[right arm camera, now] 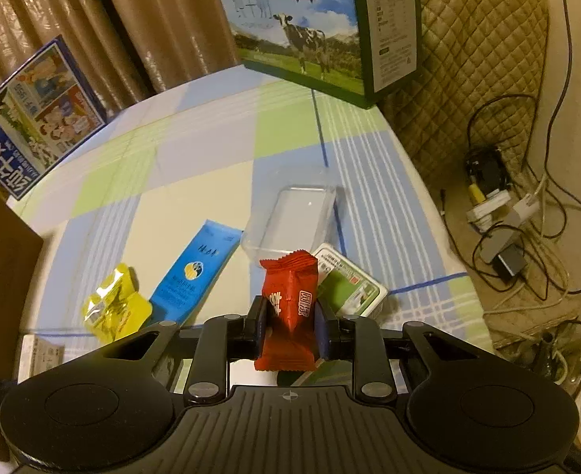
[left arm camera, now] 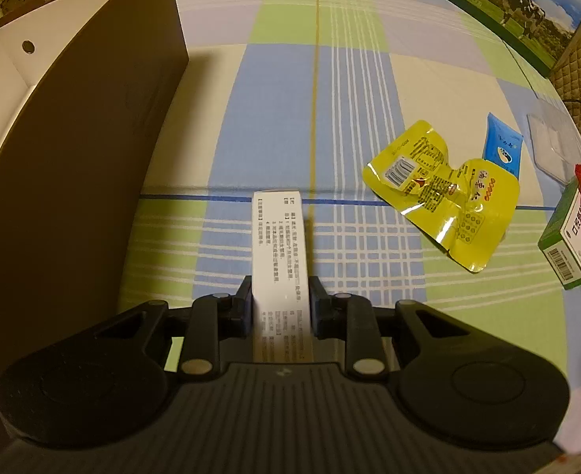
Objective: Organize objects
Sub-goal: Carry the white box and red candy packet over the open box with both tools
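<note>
Checked cloth in blue, green and cream squares (right arm camera: 195, 166) covers the table where all this sits, with brown curtains (right arm camera: 93, 19) hanging behind it and a tangle of cables (right arm camera: 519, 213) on the floor off to the right.

At the far edge stands a large milk carton box printed with a cow on a meadow (right arm camera: 302, 27), and a blue illustrated box (right arm camera: 34, 118) leans further left. A tall brown cardboard box with a white inside (left arm camera: 81, 126) stands close on the left side.

The left gripper (left arm camera: 280, 300) has its jaws drawn in narrow, clamped on a long white paper box covered in small black print (left arm camera: 276, 245), which sticks out forward above the cloth, just beside the brown box.

The right gripper (right arm camera: 290, 316) is pinched on a red crinkle-edged candy wrapper (right arm camera: 288, 304), standing upright between the pads. Right behind it lies a small green and white carton (right arm camera: 349, 288), and beyond that a clear plastic tray (right arm camera: 294, 217).

Between the two grippers, flat on the cloth, lie a crumpled yellow foil packet (left arm camera: 444, 193) and a blue sachet (right arm camera: 195, 272), touching each other.
</note>
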{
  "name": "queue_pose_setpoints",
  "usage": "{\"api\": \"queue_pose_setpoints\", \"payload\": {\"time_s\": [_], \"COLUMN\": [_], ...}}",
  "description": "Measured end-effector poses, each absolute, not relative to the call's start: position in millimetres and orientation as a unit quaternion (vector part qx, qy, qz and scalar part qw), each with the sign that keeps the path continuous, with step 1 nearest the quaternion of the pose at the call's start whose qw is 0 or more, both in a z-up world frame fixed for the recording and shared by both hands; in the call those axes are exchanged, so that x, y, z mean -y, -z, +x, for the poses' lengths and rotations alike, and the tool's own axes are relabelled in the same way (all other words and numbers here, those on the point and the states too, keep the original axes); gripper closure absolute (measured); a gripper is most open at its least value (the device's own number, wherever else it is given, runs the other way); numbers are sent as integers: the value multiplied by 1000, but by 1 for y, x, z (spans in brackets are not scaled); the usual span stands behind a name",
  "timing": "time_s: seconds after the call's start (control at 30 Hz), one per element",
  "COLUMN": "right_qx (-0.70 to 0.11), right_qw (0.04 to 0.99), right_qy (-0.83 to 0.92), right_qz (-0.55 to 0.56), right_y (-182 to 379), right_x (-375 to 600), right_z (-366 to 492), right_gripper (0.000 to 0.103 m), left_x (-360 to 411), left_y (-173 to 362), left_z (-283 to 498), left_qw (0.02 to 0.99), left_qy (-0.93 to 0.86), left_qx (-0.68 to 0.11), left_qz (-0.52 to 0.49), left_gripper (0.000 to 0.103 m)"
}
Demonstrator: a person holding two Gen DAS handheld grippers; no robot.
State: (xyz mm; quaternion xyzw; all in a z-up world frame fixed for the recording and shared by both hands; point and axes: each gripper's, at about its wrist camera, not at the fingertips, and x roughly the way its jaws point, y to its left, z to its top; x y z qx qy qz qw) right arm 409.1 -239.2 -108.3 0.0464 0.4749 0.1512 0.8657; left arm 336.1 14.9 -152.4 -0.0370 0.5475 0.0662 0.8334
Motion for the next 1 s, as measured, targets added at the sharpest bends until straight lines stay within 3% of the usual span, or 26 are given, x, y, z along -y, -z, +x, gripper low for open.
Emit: {"api": "queue_pose_setpoints", "payload": {"time_s": [1.0], "right_qx": [-503], "right_qw": [828], "right_qy": [-243], "right_qz": [54], "right_y": [105], "right_x": [248], "right_z": [343], "right_gripper": [82], "left_x": [4], "left_y": [147], "left_z": [276], "left_qw": [829], "left_qy": [-31], "left_qx": [-558], "left_qz": [-22], "left_gripper": [81]}}
